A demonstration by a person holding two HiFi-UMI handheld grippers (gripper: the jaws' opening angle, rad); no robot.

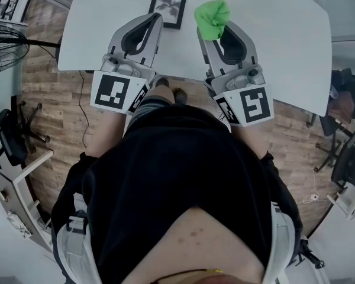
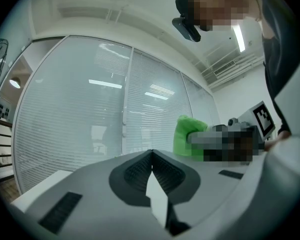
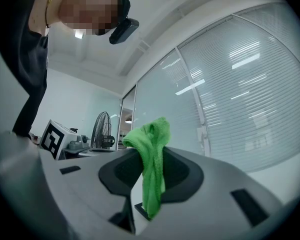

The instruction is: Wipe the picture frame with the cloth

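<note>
1. Table – white top. The picture frame lies flat on it, on the side away from me.
2. Left gripper – fingers fully together, nothing between them. In the head view its tip sits over the frame's near left corner. I can't tell whether it touches. Its own view looks level across the room and doesn't catch the frame at all.
3. Right gripper – fingers clamped on the cloth. It sits just right of the frame, tip short of the frame's edge.
4. Picture frame – dark border, leaf print inside, face up. Neither gripper holds it.
5. Cloth – green and bunched. A wad sticks out past the right fingertips and a tail hangs down between them. It is just right of the frame and apart from it – no contact with the glass or border.
6. Progress, my read: the cloth is picked up, so the pickup is done, but wiping hasn't started.
7. Left to do: bring the cloth across onto the frame and rub over its face and border. The left gripper probably steadies the frame, since it looks light enough to slide.
</note>
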